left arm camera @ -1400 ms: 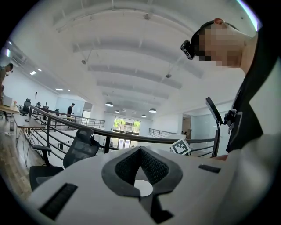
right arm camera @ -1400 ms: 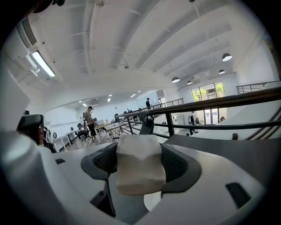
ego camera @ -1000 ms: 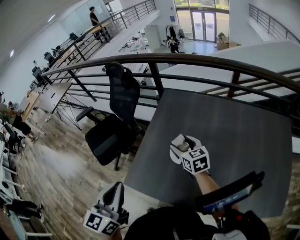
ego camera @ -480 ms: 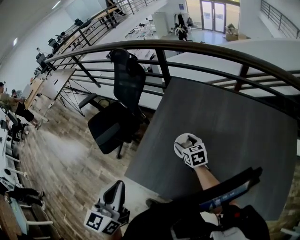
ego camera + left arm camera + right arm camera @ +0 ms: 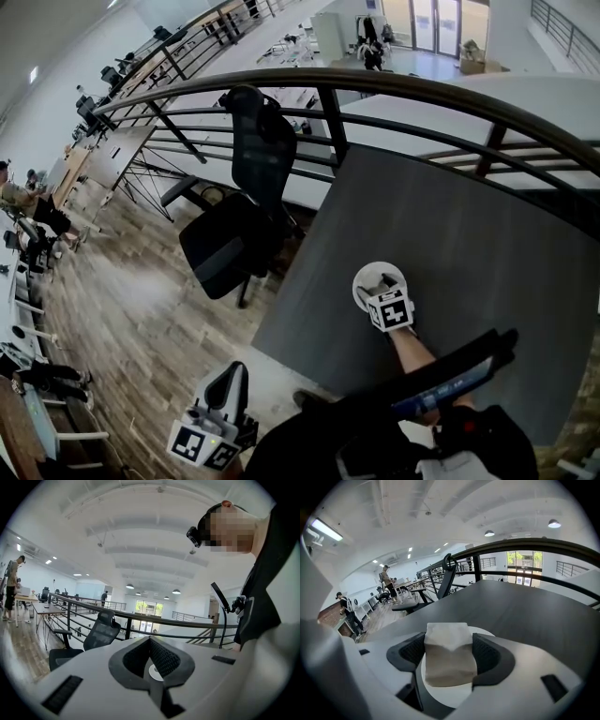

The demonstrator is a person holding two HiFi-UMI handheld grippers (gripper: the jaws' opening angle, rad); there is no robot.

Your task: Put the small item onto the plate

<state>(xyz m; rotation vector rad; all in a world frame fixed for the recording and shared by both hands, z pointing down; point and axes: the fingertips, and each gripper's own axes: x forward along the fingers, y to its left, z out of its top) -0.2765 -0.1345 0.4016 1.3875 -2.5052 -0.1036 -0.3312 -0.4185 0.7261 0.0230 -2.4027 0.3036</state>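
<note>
My right tool [image 5: 450,646] clamps the small beige paper sachet [image 5: 448,660] over the round white plate [image 5: 446,695]; released off-centre, it could slide onto the dark grey worktop [image 5: 525,606].

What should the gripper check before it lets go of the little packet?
1. The packet is held between the right gripper's jaws: ok.
2. The plate lies right under the packet: ok.
3. The packet is low enough to touch the plate: cannot tell.
4. The whole plate sits on the table, not over its edge: ok.
5. The left gripper is shut, empty and far from the plate: ok.
</note>
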